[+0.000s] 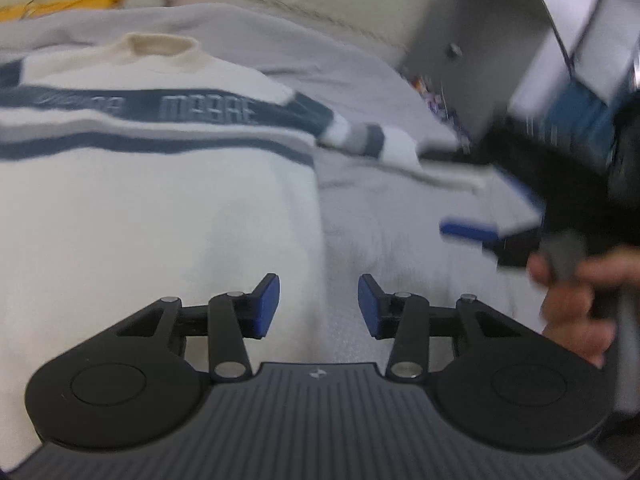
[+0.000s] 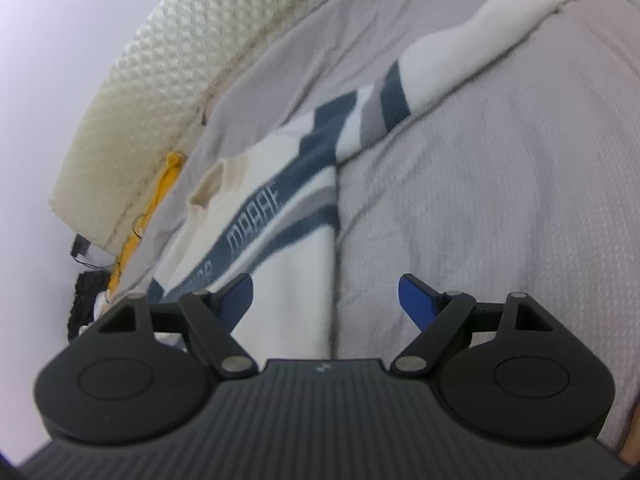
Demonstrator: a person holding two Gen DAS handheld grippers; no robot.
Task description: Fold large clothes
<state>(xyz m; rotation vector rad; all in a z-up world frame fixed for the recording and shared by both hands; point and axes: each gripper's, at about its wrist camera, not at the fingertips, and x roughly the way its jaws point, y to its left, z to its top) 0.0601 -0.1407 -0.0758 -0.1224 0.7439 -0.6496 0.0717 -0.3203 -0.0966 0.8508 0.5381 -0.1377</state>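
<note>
A grey bedsheet (image 2: 500, 200) covers the bed, with the cream sweater (image 1: 160, 208) lying flat on it — one sleeve (image 2: 472, 52) stretched sideways, navy chest stripes up. Folding looks barely begun. The left gripper (image 1: 319, 306) and right gripper (image 2: 326, 298) hover with fingers spread wide — holding nothing.

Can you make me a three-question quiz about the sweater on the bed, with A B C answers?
1. Where does the sweater lie?
A. on the grey sheet
B. on a chair
C. in a basket

2. What colour are its wide stripes?
A. red
B. dark blue
C. green

3. How does the right tool stand?
A. shut on the sleeve
B. shut, empty
C. open, empty

Answers: 1 A, grey sheet shows all around it. 2 B, dark blue bands cross chest and sleeve. 3 C, a wide gap between its fingers, nothing in it.
</note>
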